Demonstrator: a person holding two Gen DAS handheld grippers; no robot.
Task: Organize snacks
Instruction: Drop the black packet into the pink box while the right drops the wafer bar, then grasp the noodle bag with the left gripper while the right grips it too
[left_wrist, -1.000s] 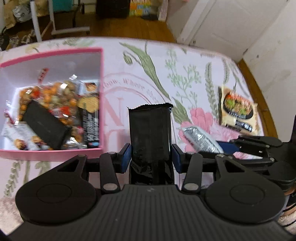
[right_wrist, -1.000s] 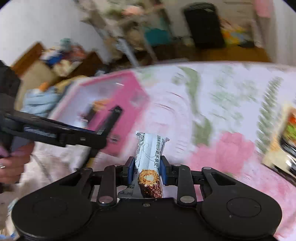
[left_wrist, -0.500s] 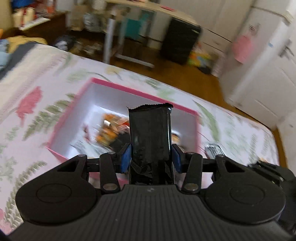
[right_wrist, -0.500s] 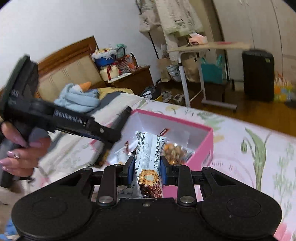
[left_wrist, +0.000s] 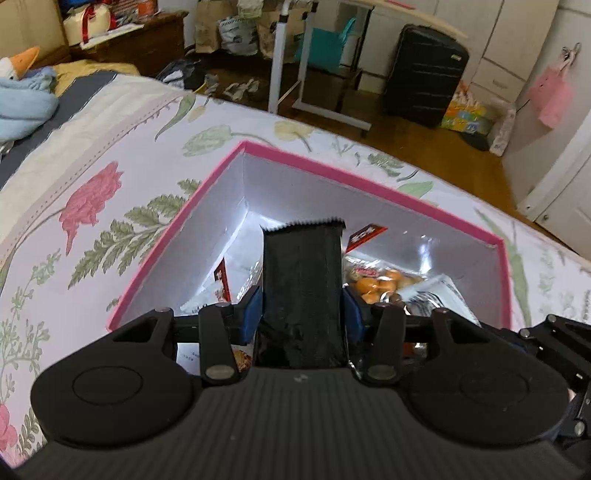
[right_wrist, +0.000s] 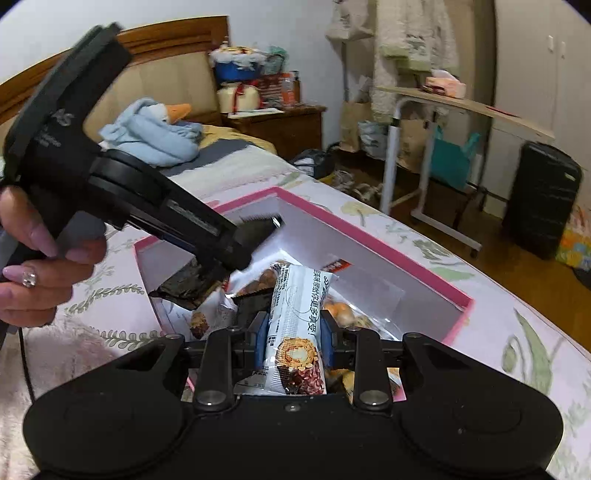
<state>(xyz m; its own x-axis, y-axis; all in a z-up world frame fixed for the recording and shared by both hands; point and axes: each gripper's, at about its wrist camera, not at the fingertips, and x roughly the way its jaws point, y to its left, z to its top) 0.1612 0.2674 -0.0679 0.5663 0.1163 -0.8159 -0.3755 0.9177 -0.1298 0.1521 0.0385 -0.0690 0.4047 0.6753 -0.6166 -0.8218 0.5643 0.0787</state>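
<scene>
My left gripper (left_wrist: 302, 308) is shut on a black snack packet (left_wrist: 302, 280) and holds it over the open pink box (left_wrist: 288, 155). My right gripper (right_wrist: 295, 328) is shut on a white wafer bar packet (right_wrist: 295, 321), also over the pink box (right_wrist: 388, 258). The left gripper (right_wrist: 225, 247) with its black packet (right_wrist: 184, 288) shows in the right wrist view, above the box's left side. The box holds several snack packets, among them orange snacks (left_wrist: 373, 284).
The box lies on a floral bedspread (left_wrist: 92, 206). A blue plush goose (right_wrist: 159, 129) lies near the headboard. Beyond the bed stand a white side table (right_wrist: 424, 147) and a black suitcase (left_wrist: 424, 74). My right gripper's body (left_wrist: 546, 343) sits close at the right.
Both grippers have swung from the bed's open surface to above the pink box, each still holding its packet. The box now fills the middle of both views.
</scene>
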